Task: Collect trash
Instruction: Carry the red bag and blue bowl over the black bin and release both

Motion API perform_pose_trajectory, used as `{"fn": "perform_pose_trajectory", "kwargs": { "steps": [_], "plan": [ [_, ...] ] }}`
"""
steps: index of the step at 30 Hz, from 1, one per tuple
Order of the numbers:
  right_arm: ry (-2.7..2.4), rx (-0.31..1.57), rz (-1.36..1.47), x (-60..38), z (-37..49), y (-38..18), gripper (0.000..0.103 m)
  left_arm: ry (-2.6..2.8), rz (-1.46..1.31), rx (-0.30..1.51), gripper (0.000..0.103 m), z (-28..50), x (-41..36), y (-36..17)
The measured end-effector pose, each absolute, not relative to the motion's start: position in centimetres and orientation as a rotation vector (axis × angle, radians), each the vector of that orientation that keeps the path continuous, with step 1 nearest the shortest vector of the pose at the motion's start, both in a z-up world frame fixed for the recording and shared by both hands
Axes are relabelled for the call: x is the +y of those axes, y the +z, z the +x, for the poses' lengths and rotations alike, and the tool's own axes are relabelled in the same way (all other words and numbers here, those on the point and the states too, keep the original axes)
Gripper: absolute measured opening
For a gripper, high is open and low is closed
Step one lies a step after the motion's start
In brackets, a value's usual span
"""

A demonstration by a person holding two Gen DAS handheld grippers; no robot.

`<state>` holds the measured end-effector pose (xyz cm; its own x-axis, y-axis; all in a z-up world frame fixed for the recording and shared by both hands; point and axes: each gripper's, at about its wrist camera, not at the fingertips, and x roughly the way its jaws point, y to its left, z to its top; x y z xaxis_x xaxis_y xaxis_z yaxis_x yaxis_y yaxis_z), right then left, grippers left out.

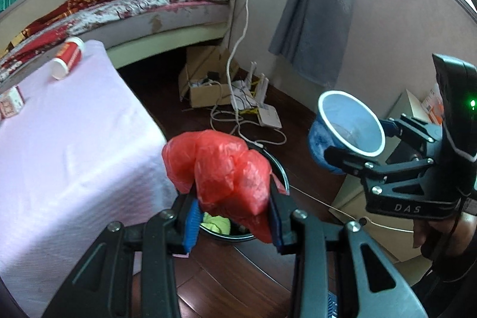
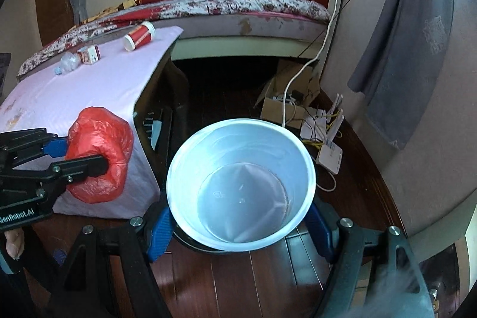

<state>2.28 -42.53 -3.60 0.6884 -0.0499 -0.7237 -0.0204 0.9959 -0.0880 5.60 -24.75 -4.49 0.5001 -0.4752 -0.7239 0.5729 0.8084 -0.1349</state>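
Note:
My left gripper (image 1: pixel 231 195) is shut on a crumpled red plastic bag (image 1: pixel 220 166), held just above a black trash bin (image 1: pixel 281 172) on the floor, which has something yellow-green inside. In the right wrist view the same left gripper (image 2: pixel 86 155) and red bag (image 2: pixel 100 160) hang beside the table's corner. My right gripper (image 2: pixel 240 222) is shut on a wide cup (image 2: pixel 241 184), white inside and empty. From the left wrist view the cup (image 1: pixel 348 124) is blue outside, and the right gripper (image 1: pixel 357 139) holds it to the right of the bin. The cup hides most of the bin in the right wrist view.
A table under a pink cloth (image 2: pixel 89 85) carries a tipped red paper cup (image 2: pixel 140 36), a small box (image 2: pixel 89 54) and a crumpled clear bottle (image 2: pixel 67 63). Behind are a bed (image 1: pixel 167 11), a cardboard box (image 1: pixel 205 91), a router with cables (image 1: pixel 268 115) and a grey curtain (image 1: pixel 319 5).

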Motion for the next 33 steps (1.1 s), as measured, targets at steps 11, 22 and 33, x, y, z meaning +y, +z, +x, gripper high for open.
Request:
{"fn": "perform_pose_trajectory", "kwargs": {
  "steps": [11,22,33],
  "plan": [
    [0.096,0.930,-0.208,-42.9,6.7,-8.9,0.078,-0.635,0.100,0.921,0.039,8.1,-26.6,-8.9],
    [0.160,1.050,-0.319,-42.6,11.6,-15.4,0.089,-0.614,0.005,1.058,0.077,10.7,-27.3,-13.1],
    [0.073,1.111,-0.260,-45.4,9.5,-16.1,0.101,-0.499,0.030,1.043,0.084,8.8,-25.1,-13.6]
  ]
}}
